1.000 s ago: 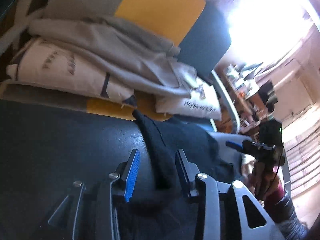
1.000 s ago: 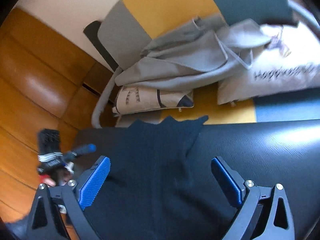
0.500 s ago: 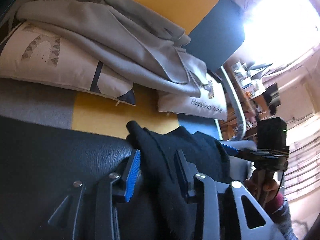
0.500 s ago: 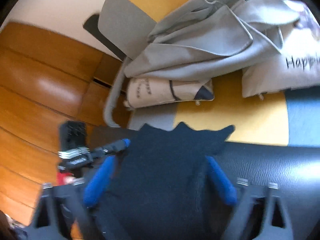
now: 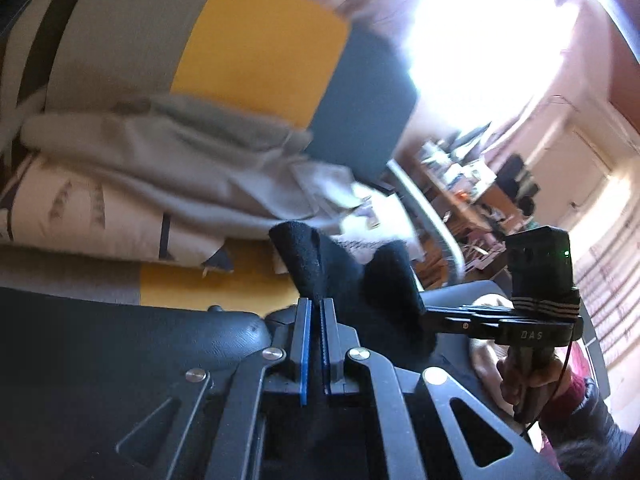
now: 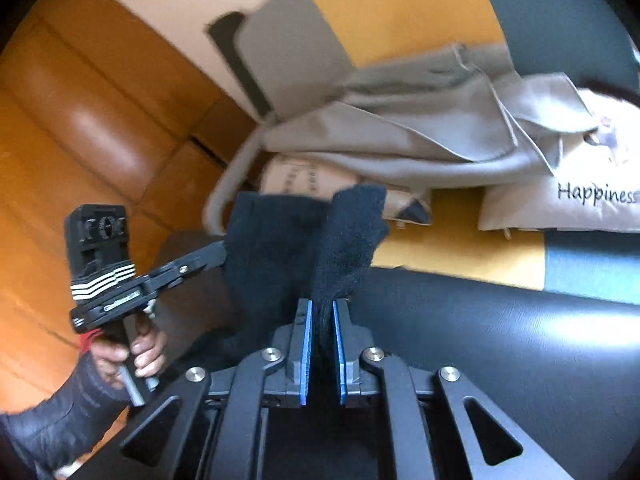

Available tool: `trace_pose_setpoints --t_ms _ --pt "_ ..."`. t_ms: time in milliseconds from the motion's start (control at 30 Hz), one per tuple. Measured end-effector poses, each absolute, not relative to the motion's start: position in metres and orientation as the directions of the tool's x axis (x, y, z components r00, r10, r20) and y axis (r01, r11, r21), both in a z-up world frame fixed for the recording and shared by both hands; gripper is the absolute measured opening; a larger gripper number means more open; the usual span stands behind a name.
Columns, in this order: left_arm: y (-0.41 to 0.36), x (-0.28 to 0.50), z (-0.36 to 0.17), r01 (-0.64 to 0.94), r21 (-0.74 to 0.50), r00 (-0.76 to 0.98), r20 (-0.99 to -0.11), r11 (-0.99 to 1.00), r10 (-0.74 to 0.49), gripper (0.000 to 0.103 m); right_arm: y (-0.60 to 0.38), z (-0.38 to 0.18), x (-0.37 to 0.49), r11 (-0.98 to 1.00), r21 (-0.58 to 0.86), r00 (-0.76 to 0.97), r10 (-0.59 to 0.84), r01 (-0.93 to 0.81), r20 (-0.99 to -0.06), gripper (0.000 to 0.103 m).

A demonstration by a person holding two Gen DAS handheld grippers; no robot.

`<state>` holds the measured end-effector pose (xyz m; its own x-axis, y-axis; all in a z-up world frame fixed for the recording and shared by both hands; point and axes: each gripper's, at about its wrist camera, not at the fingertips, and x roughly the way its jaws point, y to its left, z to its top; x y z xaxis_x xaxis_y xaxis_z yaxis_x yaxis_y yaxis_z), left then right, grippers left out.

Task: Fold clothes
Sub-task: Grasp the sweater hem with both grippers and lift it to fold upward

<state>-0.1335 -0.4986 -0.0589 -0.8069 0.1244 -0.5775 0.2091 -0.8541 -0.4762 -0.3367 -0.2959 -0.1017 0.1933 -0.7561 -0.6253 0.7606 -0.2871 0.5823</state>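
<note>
A black knitted garment [image 6: 280,248] hangs bunched between both grippers, lifted above the black leather surface [image 6: 500,340]. My right gripper [image 6: 322,305] is shut on one fold of it. The left gripper [image 6: 218,250], held by a hand [image 6: 140,352], clamps the garment's left edge. In the left wrist view my left gripper [image 5: 315,304] is shut on the black garment [image 5: 360,280]. The right gripper [image 5: 426,314] grips its far side, with a hand [image 5: 528,376] on the handle.
Behind the black surface lies a grey garment [image 6: 420,136] draped over pale cushions, one printed "Happiness" [image 6: 580,200]. They rest on a yellow, grey and blue seat [image 5: 224,284]. An orange leather sofa [image 6: 80,120] stands at the left, and cluttered shelves [image 5: 472,184] at the right.
Both grippers went from open around the flat black garment to shut on it. The garment now rises bunched off the black surface.
</note>
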Motion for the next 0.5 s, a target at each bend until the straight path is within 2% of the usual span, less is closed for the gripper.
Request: trace_pose_setpoints --t_ms 167,333,433,467,500 --pt "-0.454 -0.074 -0.05 0.146 -0.421 -0.826 -0.55 -0.895 0.124 0.003 -0.24 -0.101 -0.282 -0.263 0.591 0.207 -0.766 0.763 -0.608 0.011" --pt "-0.416 -0.035 -0.087 0.15 -0.354 -0.752 -0.647 -0.923 0.126 0.003 -0.19 -0.14 -0.25 -0.36 0.601 0.196 -0.72 0.714 -0.665 0.011" --pt "-0.42 -0.023 -0.109 0.205 -0.378 -0.712 -0.691 -0.903 0.128 0.003 -0.206 -0.136 -0.239 -0.368 0.495 0.126 -0.689 0.787 -0.714 0.016" --pt "-0.425 -0.02 -0.112 0.235 -0.382 -0.708 -0.698 -0.894 0.112 0.003 -0.215 -0.132 -0.235 -0.364 0.449 0.098 -0.678 0.816 -0.728 0.026" --pt "-0.432 -0.017 -0.114 0.255 -0.408 -0.714 -0.691 -0.877 0.114 0.005 -0.223 -0.129 -0.231 -0.358 0.401 0.069 -0.668 0.843 -0.741 0.051"
